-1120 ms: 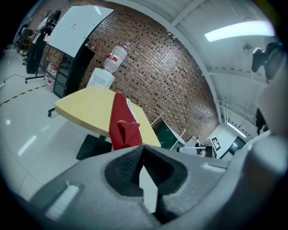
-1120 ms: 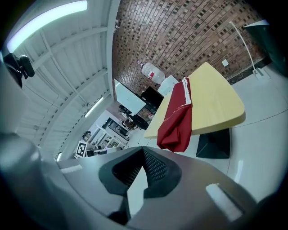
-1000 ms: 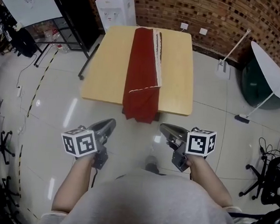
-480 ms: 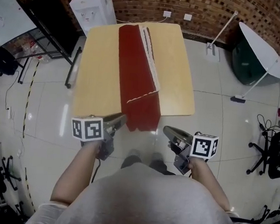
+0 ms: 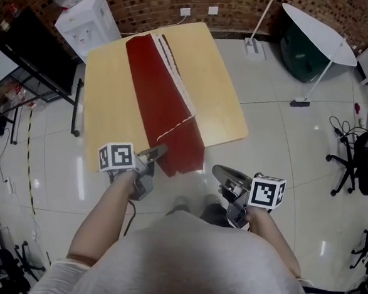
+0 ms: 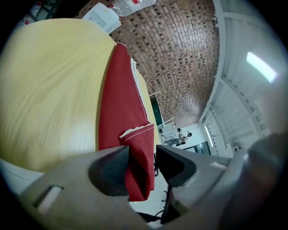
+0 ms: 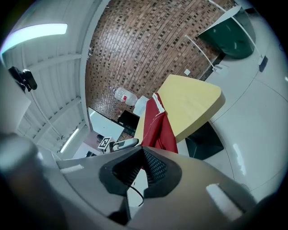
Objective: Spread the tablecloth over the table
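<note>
A dark red tablecloth [image 5: 159, 104] lies folded in a long strip down the middle of the yellow wooden table [image 5: 219, 95], its near end hanging over the front edge. My left gripper [image 5: 162, 150] is at that hanging end. In the left gripper view its jaws [image 6: 143, 164] are opening, with the cloth's hanging corner [image 6: 137, 175] between them, loose and not pinched. My right gripper [image 5: 218, 172] hovers over the floor to the right of the cloth end, shut on nothing. In the right gripper view [image 7: 143, 155] the cloth [image 7: 157, 128] and table [image 7: 189, 103] lie ahead, some way off.
A white water dispenser [image 5: 86, 23] stands behind the table's far left corner, a black rack [image 5: 33, 51] to its left. A white round panel on a stand [image 5: 315, 30] and a black office chair [image 5: 365, 162] are at the right. Glossy tiled floor [image 5: 285, 138] surrounds the table.
The person has stepped closer to the table. My left gripper moved forward to the cloth's hanging end and its jaws went from shut to wide apart. The right gripper barely shifted.
</note>
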Demonstrator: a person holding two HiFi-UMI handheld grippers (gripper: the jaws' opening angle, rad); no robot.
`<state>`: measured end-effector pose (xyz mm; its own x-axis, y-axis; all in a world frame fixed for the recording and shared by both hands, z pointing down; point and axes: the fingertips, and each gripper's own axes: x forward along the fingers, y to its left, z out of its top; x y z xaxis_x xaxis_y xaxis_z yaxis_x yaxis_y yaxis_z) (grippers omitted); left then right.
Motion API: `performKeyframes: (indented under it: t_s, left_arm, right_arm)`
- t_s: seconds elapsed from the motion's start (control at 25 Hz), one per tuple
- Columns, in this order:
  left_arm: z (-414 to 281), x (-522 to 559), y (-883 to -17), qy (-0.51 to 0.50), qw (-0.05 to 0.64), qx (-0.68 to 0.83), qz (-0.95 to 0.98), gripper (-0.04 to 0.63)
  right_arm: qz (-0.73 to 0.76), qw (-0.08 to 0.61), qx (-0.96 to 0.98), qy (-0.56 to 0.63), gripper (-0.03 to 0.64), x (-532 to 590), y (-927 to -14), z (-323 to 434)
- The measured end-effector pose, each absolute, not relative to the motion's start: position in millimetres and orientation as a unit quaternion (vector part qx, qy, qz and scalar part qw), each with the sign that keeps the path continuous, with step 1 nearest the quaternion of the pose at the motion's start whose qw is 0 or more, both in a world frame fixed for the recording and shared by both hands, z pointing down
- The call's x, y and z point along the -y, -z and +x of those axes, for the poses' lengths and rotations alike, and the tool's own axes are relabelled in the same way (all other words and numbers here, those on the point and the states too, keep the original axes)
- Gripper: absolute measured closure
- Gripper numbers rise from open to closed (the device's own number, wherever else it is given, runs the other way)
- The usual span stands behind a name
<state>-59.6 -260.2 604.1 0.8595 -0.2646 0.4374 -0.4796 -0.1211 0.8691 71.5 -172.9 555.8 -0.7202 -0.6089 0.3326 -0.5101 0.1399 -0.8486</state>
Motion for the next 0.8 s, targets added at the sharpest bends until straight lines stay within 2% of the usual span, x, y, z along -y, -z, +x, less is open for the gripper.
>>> performKeyframes:
  t_s: [0.2,0.52,0.68,0.8]
  left_arm:
    - [-54.8,262.0,-609.0,-0.101,0.624,0.238,0.737,0.413]
    - [-60.0,248.6,-611.6,-0.083,0.643,0.226,0.727,0.413]
    - [-51.9,252.8,-610.9,-0.075,0.645,0.213,0.730,0.413]
    - [-47.3,253.5,-609.2,-0.068,0.655,0.200,0.726,0.413]
  right_arm:
    - [-0.399,0.033,-0.751,0.525,0.617,173.4,-567.4,67.8]
    - [-0.366,0.028,-0.725,0.583,0.615,178.1,-611.0,37.0]
    - [-0.326,0.064,-0.707,0.624,0.547,185.2,-618.1,26.5]
    - [-0.300,0.089,-0.692,0.651,0.523,190.7,-621.0,21.8]
